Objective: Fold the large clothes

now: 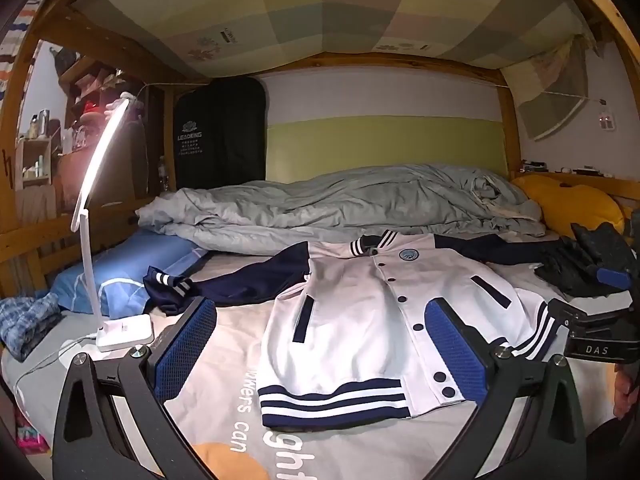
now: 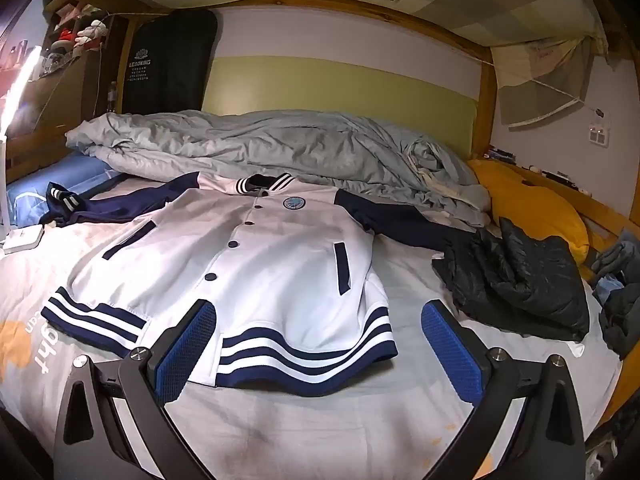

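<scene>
Lettering shows in a few places: "LEAOKING" in pale print on the black bag (image 2: 168, 60) hung at the far end of the bed, "ght" and "can" on the grey sheet (image 2: 320, 420) under me, and "DAS" on my right gripper (image 1: 600, 344) as my left camera sees it. Before me the jacket (image 2: 256, 256) lies face up and buttoned on the sheet, white body, navy sleeves spread to both sides, navy-and-white striped hem nearest me, a round blue badge on the chest. My left gripper (image 1: 320, 356) and right gripper hover above the hem, jaws spread wide, holding nothing.
</scene>
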Motion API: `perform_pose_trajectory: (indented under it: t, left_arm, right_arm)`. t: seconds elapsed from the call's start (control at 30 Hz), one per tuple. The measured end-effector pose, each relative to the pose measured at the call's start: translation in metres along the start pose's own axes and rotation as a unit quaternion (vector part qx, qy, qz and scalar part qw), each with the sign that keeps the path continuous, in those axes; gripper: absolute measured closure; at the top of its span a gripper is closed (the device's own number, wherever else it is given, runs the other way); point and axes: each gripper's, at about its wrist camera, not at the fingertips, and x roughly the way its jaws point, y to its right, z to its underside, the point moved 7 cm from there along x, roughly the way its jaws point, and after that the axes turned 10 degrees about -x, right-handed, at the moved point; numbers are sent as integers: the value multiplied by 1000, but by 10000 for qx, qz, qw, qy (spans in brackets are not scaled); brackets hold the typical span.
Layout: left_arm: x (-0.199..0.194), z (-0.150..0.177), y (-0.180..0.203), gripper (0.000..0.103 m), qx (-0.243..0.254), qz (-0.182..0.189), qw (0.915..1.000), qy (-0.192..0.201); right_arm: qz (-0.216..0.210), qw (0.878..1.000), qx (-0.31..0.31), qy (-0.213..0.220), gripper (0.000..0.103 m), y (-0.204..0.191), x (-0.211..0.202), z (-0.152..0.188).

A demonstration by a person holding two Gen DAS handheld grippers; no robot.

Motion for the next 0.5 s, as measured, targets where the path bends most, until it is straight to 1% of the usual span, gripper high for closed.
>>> perform_pose_trajectory:
  t: [0.27,0.33,0.37,0.4,0.5]
  left_arm:
    - [-5,2,3,0,104,-40,9999,-21]
    - [-6,2,0,0,78,-71,9999,-36]
    - [-2,4,5,0,33,-68,10000,-50]
    - [1,0,-3,0,21,-62,10000,-53]
    - [3,1,-4,0,-24,-54,9999,-115]
  right_arm:
    - [-7,10000,2,17,0,2,0,-1]
    - [0,10000,21,21,0,2,0,-1]
    - [-5,10000,31,18,0,2,0,0]
    - [-10,10000,43,10,0,2,0,0]
    - [-19,10000,53,3,0,3,1,0]
